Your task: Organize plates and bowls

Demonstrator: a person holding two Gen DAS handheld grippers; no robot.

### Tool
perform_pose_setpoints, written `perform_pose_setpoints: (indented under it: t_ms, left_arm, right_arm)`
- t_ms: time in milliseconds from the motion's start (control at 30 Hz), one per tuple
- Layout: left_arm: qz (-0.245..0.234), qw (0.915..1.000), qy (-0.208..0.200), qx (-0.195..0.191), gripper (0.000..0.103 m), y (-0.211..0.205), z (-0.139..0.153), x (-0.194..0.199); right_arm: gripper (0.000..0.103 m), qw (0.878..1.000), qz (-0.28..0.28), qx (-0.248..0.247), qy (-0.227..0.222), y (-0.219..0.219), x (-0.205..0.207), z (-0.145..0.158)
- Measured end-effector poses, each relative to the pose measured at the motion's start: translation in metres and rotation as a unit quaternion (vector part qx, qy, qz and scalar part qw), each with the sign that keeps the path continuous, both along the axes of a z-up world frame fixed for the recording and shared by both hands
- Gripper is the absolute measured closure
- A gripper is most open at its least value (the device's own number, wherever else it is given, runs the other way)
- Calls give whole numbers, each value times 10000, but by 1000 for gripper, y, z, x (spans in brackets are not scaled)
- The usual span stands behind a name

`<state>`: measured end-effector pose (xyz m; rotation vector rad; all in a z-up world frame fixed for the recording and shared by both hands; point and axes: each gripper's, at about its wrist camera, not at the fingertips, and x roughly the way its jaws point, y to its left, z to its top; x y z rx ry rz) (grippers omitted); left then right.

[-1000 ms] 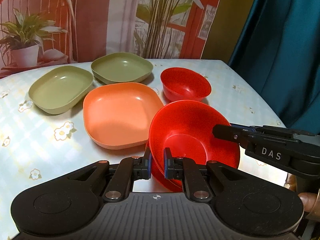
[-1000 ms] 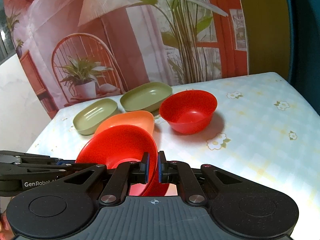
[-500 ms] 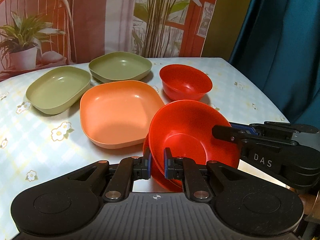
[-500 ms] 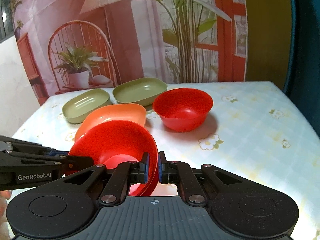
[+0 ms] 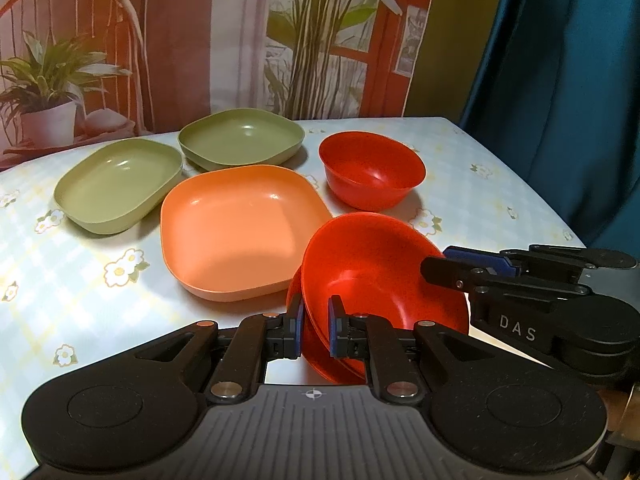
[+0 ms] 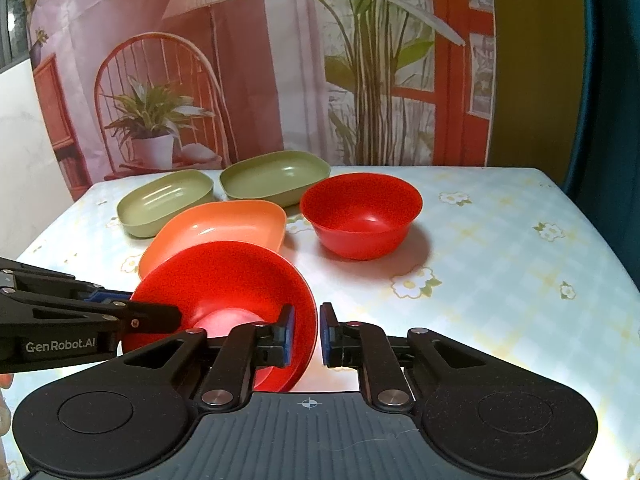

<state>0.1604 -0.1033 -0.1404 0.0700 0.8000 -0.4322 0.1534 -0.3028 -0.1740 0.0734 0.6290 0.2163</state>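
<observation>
Table (image 5: 500, 200) holds orange plate (image 5: 236, 232) at 12 o'clock of the tilted stacked red bowls (image 5: 372, 276); left gripper (image 5: 314, 330) pitched down, clamped on their near rim; right gripper (image 6: 306, 334) at 3 o'clock, jaws just opening, rim between.

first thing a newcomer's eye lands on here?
Probably the tilted red bowl in the foreground, nested in a second red one under it, its near rim between the left gripper fingers while the right gripper, whose jaws have just been opening, stands around the opposite rim. Behind it sit an orange plate, two green plates and a lone red bowl on the flowered tablecloth.
</observation>
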Motion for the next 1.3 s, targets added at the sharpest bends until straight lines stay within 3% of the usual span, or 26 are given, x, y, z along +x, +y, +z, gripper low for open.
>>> perform_pose_setpoints:
  t_ms: [33, 100, 167, 767, 1067, 1300]
  left_arm:
    - [10, 10000, -15, 1, 87, 0, 1, 0]
    - [55, 10000, -74, 24, 62, 1, 3, -2]
    - [91, 9998, -153, -5, 57, 2, 6, -2]
    - [247, 9987, -440, -4, 57, 6, 30, 2]
    - [192, 9988, -440, -20, 57, -2, 39, 22]
    - [355, 9990, -285, -49, 57, -9, 41, 33]
  right_arm:
    - [86, 10000, -14, 3, -7, -1, 0, 0]
    - [84, 10000, -32, 6, -19, -2, -1, 0]
    - [83, 10000, -49, 3, -25, -3, -1, 1]
    - [80, 9997, -89, 105, -197, -9, 3, 25]
    - [80, 9993, -73, 328, -177, -21, 20, 32]
    - [80, 9990, 238, 360, -149, -26, 39, 38]
